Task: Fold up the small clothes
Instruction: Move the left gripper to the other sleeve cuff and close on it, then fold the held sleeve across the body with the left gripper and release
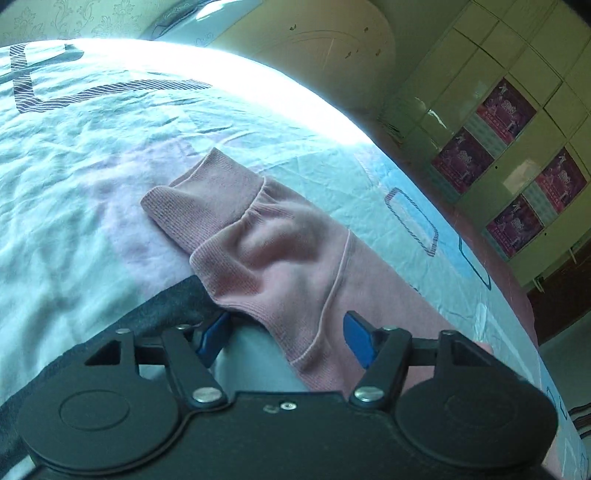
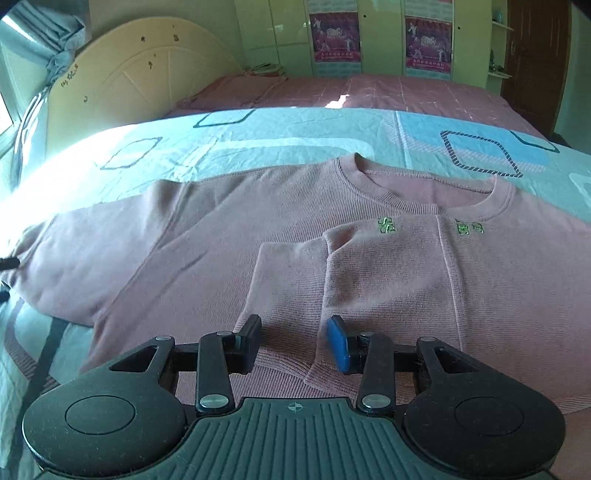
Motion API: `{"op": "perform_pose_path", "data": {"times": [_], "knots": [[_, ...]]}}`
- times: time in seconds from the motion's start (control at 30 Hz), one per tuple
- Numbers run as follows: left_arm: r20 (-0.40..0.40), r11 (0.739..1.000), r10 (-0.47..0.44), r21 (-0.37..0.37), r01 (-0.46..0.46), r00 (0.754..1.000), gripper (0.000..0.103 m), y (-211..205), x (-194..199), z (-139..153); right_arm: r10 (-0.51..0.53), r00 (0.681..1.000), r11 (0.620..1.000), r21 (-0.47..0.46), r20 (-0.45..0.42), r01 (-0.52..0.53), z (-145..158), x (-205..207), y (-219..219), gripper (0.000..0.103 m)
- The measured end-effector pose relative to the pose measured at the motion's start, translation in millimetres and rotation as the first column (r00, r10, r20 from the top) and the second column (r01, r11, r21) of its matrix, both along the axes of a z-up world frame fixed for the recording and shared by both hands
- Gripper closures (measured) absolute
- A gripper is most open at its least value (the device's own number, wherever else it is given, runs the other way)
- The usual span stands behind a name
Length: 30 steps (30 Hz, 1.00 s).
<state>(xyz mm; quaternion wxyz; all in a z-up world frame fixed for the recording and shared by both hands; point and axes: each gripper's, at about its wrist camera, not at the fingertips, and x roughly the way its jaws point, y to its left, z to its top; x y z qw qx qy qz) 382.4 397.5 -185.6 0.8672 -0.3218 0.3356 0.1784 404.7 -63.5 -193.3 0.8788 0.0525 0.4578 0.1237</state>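
A pink sweatshirt (image 2: 229, 236) lies face up on the bed (image 2: 280, 140), spread across a pale blue sheet with printed squares. Its long axis runs left to right across the right wrist view, with the round neckline (image 2: 428, 181) toward the far side and the ribbed hem nearest the right gripper (image 2: 293, 341). Starting at the left, one sleeve (image 1: 258, 229) stretches out sideways; in the left wrist view it runs away from the left gripper (image 1: 286, 338), its ribbed cuff (image 1: 199, 199) pointing to the far left and lying flat on the sheet. That gripper stands wide open, its blue pads either side of the sleeve cloth near the shoulder seam, gripping nothing. Moving right, the other sleeve is folded in over the chest, its cuff (image 2: 288, 266) lying left of centre, just below small green embroidered marks (image 2: 386, 224). The knit looks soft, finely ribbed and lightly rumpled. The right gripper hovers at the hem, also parted, holding nothing. Beyond the bed stand a cream headboard (image 2: 140, 77) and green cupboards with posters (image 2: 334, 35).
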Motion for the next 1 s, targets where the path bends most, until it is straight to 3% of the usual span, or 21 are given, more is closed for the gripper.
{"op": "perform_pose_path", "data": {"times": [0.13,0.2,0.3,0.43,0.57,0.63,0.77,0.9,1.0], "knots": [[0.023,0.997,0.054,-0.050,-0.052,0.998,0.080,15,7,-6,-0.020,1.000,0.999,0.029,0.005,0.020,4,0,-5,0.063],[0.035,0.996,0.070,-0.062,-0.067,0.997,0.089,19,8,-8,-0.028,0.999,0.999,0.021,0.018,0.028,5,-1,-6,0.063],[0.057,0.996,0.081,-0.043,-0.079,0.995,0.094,16,6,-4,-0.017,1.000,1.000,-0.015,-0.012,0.016,-6,3,-4,0.063],[0.117,0.995,-0.037,0.097,0.025,0.992,0.098,-15,9,24,-0.060,0.998,0.997,0.056,0.016,0.059,2,1,-15,0.063],[0.166,0.949,-0.244,0.244,0.200,0.955,0.098,-71,16,59,-0.020,1.000,1.000,0.003,-0.010,0.020,-5,2,-11,0.063],[0.179,0.914,-0.347,0.285,0.290,0.921,0.098,-106,20,71,-0.031,1.000,0.999,0.035,-0.002,0.031,0,2,-16,0.063],[0.181,0.800,-0.568,0.350,0.487,0.803,0.098,-185,27,87,-0.080,0.996,0.992,0.098,0.024,0.077,13,-4,-34,0.063],[0.140,0.636,-0.751,0.413,0.652,0.645,0.097,-272,29,82,-0.129,0.991,0.986,0.108,0.039,0.124,23,-13,-62,0.063],[0.050,0.495,-0.848,0.433,0.753,0.528,0.096,-327,28,56,-0.152,0.988,0.983,0.110,0.027,0.148,25,-20,-84,0.063]]}}
